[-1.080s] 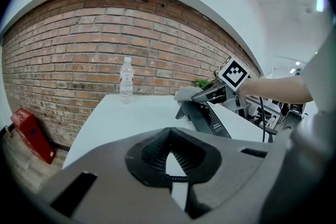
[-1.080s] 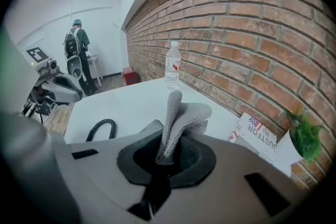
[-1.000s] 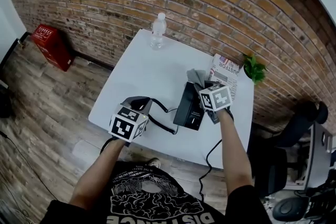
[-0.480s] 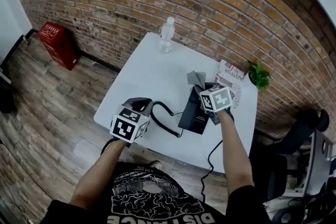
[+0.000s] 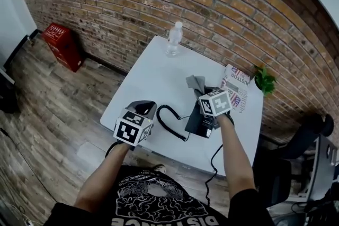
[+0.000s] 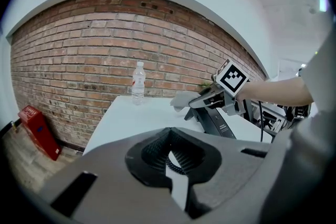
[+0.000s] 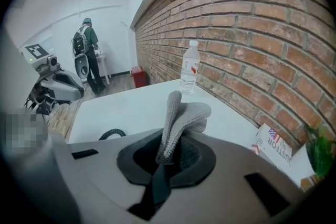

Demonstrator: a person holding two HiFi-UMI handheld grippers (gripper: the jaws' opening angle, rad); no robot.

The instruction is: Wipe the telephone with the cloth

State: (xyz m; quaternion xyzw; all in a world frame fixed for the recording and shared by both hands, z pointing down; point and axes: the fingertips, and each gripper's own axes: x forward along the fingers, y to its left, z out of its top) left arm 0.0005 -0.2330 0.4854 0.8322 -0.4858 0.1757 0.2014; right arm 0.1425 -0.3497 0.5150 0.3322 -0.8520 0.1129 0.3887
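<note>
Right gripper (image 7: 167,162): fingers clamped on grey knitted cloth (image 7: 177,113), which sticks up past the tips, above black desk telephone (image 5: 200,123) near the white counter (image 5: 153,71) front-right edge. Left gripper (image 6: 170,165): fingers closed on black coiled cord (image 5: 168,116).

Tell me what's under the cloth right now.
Pinched in the right gripper, the cloth hangs over the telephone's upper end and the white table. Whether it touches the telephone is hidden behind the gripper.

Office: brick wall (image 5: 159,2), white table (image 5: 153,74), swivel chair (image 5: 304,132).
</note>
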